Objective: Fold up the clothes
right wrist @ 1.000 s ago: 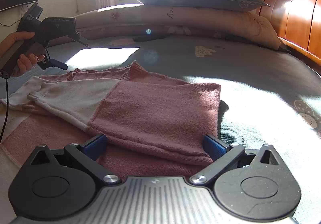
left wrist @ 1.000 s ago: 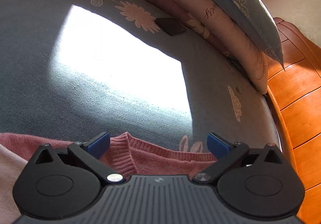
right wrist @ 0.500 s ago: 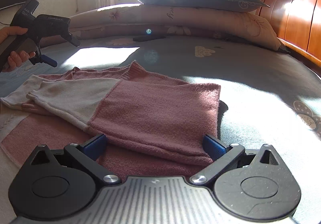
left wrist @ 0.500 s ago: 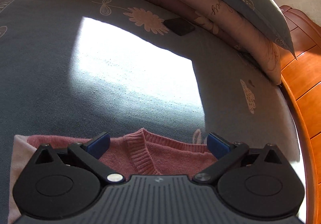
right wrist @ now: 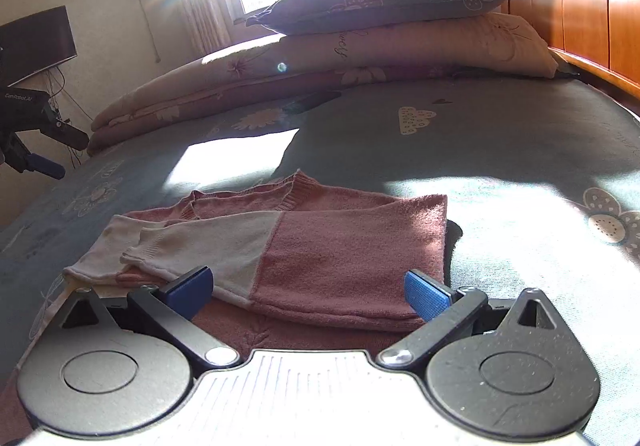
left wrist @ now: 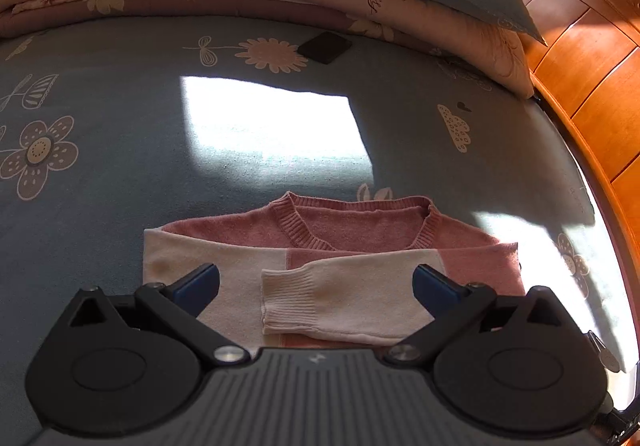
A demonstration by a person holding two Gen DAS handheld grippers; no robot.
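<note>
Now we are pausing mid-fold | sleeves crossed over pink sweater (left wrist: pixel 328 242) | left claw (left wrist: pixel 316 284) and right claw (right wrist: pixel 308 292) gaping wide, gripping nothing | next: pinching hem, folding upward.

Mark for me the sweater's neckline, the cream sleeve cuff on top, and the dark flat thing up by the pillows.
neckline (left wrist: pixel 362 220): left wrist view, ribbed collar opening.
sleeve cuff (left wrist: pixel 290 300): left wrist view, ribbed end of the cream sleeve.
dark flat object (left wrist: pixel 325 47): left wrist view, its top face; what it is cannot be told.

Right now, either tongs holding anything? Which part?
Nothing held. Left tongs and right tongs are both open, above the sweater lying on the bed.
</note>
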